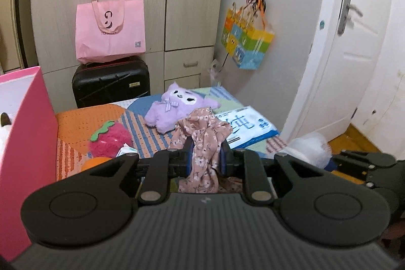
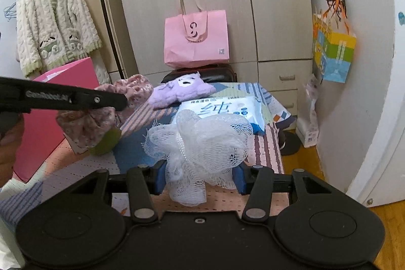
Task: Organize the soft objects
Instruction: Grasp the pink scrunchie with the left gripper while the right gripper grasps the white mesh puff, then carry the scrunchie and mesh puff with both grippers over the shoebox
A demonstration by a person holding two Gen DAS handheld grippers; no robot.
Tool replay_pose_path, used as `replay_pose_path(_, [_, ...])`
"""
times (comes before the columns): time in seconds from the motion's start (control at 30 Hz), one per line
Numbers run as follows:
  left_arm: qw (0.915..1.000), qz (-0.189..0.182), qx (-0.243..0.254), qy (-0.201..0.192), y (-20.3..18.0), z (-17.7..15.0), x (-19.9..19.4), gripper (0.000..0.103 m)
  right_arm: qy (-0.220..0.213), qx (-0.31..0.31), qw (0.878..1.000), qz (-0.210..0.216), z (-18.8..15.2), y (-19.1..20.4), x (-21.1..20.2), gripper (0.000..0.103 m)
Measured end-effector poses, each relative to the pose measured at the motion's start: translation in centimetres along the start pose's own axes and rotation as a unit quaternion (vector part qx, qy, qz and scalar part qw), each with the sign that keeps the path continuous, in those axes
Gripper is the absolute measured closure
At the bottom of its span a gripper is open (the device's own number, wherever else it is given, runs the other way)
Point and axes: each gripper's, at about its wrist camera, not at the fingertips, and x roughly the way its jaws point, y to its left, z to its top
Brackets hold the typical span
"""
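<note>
Left tongs (image 1: 206,158) pinched tight on a floral cloth (image 1: 202,141), pointing forward and downward, right tongs (image 2: 200,179) likewise angled down, blue pads pressed into a white mesh puff (image 2: 200,141)

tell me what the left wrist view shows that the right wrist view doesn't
Only the left wrist view: a fuzzy red strawberry plush, a white door with a grey lever handle.

Only the right wrist view: a cream knitted cardigan on a hanger, the right tongs shut on a white mesh bath pouf.

Both: the pink floral fabric scrunchie clamped in the left tongs, a purple plush toy, a pink paper bag.
</note>
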Motion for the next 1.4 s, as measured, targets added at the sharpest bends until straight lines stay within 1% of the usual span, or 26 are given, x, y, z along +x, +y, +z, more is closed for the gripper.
replay_pose_path(0.27, [0.9993,-0.022,-0.028,-0.016,0.9,-0.6,-3.3,0.085,-0.008,-0.004,1.0,0.013,0.1,1.4,-1.9,0.048])
replay_pose_path(0.4, [0.9985,-0.036,-0.04,-0.012,1.3,-1.1,-4.9,0.085,-0.004,-0.009,1.0,0.02,0.1,2.4,-2.6,0.047])
replay_pose_path(0.53, [0.9977,-0.049,-0.046,0.0,1.8,-1.8,-6.3,0.085,0.016,-0.015,1.0,0.003,0.1,3.5,-2.9,0.047])
replay_pose_path(0.73, [0.9962,-0.059,-0.061,0.016,2.9,-2.9,-9.2,0.085,0.044,-0.02,0.998,0.041,0.4,5.2,-4.0,0.047])
replay_pose_path(0.83, [0.9964,-0.057,-0.061,0.018,3.4,-3.4,-11.1,0.085,0.06,-0.018,0.996,0.064,0.5,6.1,-4.8,0.047])
replay_pose_path(0.97, [0.9959,-0.05,-0.065,0.038,4.3,-3.7,-13.3,0.085,0.082,-0.025,0.991,0.098,0.7,7.7,-5.7,0.047])
replay_pose_path(1.13, [0.993,-0.048,-0.08,0.072,5.9,-4.3,-15.7,0.085,0.121,-0.038,0.98,0.153,1.1,10.5,-6.2,0.047])
replay_pose_path(1.27, [0.9907,-0.041,-0.093,0.091,7.4,-4.3,-17.9,0.085,0.139,-0.045,0.969,0.2,1.8,12.9,-6.3,0.047])
replay_pose_path(1.33, [0.9898,-0.042,-0.102,0.09,8.6,-3.9,-19.3,0.085,0.142,-0.054,0.963,0.221,2.4,14.3,-6.4,0.047])
replay_pose_path(1.4, [0.9908,-0.029,-0.102,0.083,9.4,-3.4,-20.7,0.085,0.14,-0.067,0.958,0.239,3.2,15.7,-6.6,0.047])
